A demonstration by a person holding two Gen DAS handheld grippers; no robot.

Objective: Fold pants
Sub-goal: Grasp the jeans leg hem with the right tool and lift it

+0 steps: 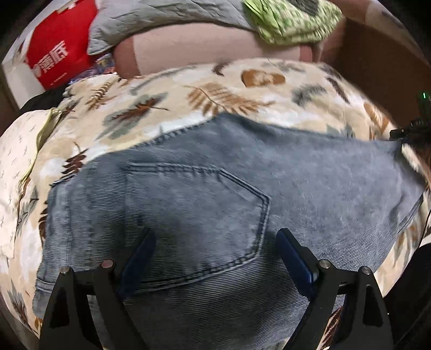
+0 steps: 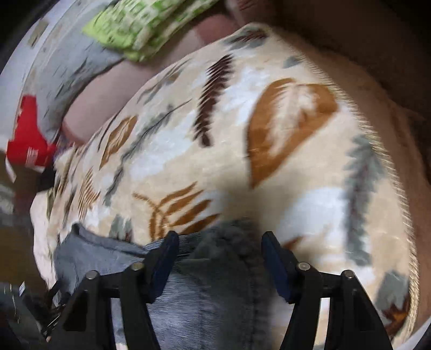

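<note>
1. Where things are: pants [image 1: 204, 193], grey-blue denim, lie flat on leaf-print blanket [image 1: 188, 88], back pocket [image 1: 215, 212] up. Look partly folded already; can't tell how many layers from here.
2. L gripper [image 1: 215, 255]: wide, nothing between the fingers, hovering over the pocket area w/o touching. Judgement: it's free for the next grab.
3. R gripper [image 2: 219, 255]: at the pants' edge near a dark bunched seam [image 2: 242, 258], denim sitting between the fingers. In R wrist view there's a visible gap each side of the cloth, so pads don't look to be pressing yet. Treat as not gripped.
4. Step in hand, prob: pinch an edge w/ each tool and fold one end over the other.
5. To do it well: R should close fully on the seam, all layers in, not just the top one. Thick seam = good hold, but a shallow bite may slip.
6. L should go to the matching edge on its side, same line as R, so the fold comes out square.
7. Lift both together, low, and don't snag the plush blanket w/ the denim.
8. Green printed cloth [image 1: 291, 21] and red bag [image 1: 56, 51] lie well apart at the far side, no obstacle.
</note>
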